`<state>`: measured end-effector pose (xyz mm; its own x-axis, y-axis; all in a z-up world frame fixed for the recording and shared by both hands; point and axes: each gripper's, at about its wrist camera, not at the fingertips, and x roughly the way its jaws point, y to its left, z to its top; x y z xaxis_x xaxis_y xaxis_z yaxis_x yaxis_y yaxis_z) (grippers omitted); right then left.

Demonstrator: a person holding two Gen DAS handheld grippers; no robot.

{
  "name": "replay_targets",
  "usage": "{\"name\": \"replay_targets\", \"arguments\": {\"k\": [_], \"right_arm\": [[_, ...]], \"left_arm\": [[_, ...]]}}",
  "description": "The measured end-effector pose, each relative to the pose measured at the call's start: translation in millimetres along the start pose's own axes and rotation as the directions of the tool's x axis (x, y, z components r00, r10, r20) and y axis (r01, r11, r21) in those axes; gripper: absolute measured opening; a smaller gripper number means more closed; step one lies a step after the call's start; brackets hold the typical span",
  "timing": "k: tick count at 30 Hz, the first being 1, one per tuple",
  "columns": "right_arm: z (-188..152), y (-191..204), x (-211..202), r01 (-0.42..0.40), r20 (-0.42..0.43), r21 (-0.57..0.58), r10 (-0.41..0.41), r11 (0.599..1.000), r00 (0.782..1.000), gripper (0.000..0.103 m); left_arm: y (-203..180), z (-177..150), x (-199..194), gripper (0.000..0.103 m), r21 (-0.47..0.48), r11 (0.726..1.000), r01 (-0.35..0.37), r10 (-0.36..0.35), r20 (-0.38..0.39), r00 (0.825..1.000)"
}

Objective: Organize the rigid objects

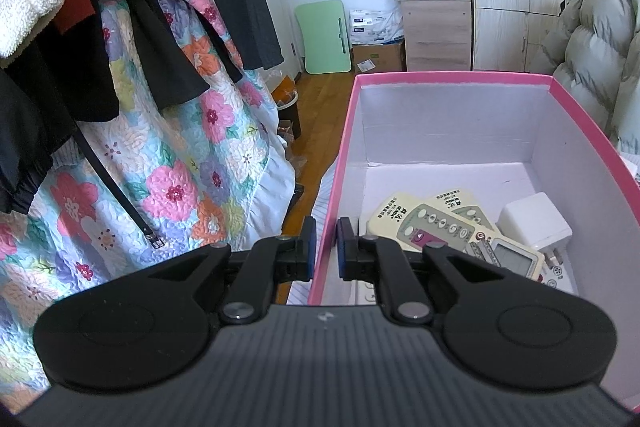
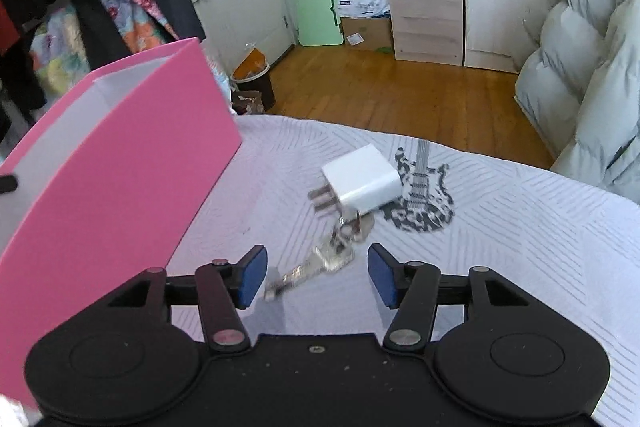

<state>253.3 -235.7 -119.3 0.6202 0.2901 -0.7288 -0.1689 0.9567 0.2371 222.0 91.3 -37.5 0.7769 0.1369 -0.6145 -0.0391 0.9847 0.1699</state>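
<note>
The near wall of the pink box [image 1: 452, 79] is clamped by the left gripper [image 1: 325, 247]; remotes [image 1: 432, 227] lie inside. A key [image 2: 308, 269] is seen between the spread jaws of the right gripper [image 2: 317, 275], untouched, on the pale bedspread [image 2: 520, 227]. A white charger [image 2: 362, 183] lies just beyond, with wooden floor [image 2: 400, 95] behind.

**Right wrist view: items lying on the bedspread**

The right gripper [image 2: 317, 275] is hovering with jaws standing apart over a silver key [image 2: 310, 269], its pads touching nothing. The key's ring is lying against a white charger plug [image 2: 362, 183], beside a guitar print [image 2: 424, 187] on the grey bedspread [image 2: 540, 227]. A pink box [image 2: 120, 155] is standing at left.
</note>
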Motion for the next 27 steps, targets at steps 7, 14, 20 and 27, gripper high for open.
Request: {"name": "replay_targets", "arguments": {"k": [7, 14, 20, 27], "right_arm": [[-4.5, 6.4, -0.6, 0.059, 0.087, -0.031, -0.057, 0.998, 0.995, 0.005], [-4.9, 9.4, -41.9, -0.032, 0.184, 0.0, 0.031, 0.999, 0.982, 0.005], [11.3, 36.3, -78.8, -0.098, 0.257, -0.064, 0.112, 0.993, 0.96, 0.005], [44.3, 75.6, -120.2, -0.172, 0.356, -0.15, 0.215, 0.974, 0.909, 0.005]], "left_arm": [[1.5, 1.8, -0.8, 0.009, 0.002, 1.0, 0.005, -0.005, 0.002, 1.0], [0.4, 1.9, -1.7, 0.009, 0.005, 1.0, 0.001, -0.001, 0.005, 1.0], [-0.2, 3.5, -3.2, 0.01, 0.008, 1.0, 0.0, 0.0, 0.007, 1.0], [0.0, 4.1, -2.8, 0.01, 0.012, 1.0, -0.001, 0.001, 0.009, 1.0]]}}
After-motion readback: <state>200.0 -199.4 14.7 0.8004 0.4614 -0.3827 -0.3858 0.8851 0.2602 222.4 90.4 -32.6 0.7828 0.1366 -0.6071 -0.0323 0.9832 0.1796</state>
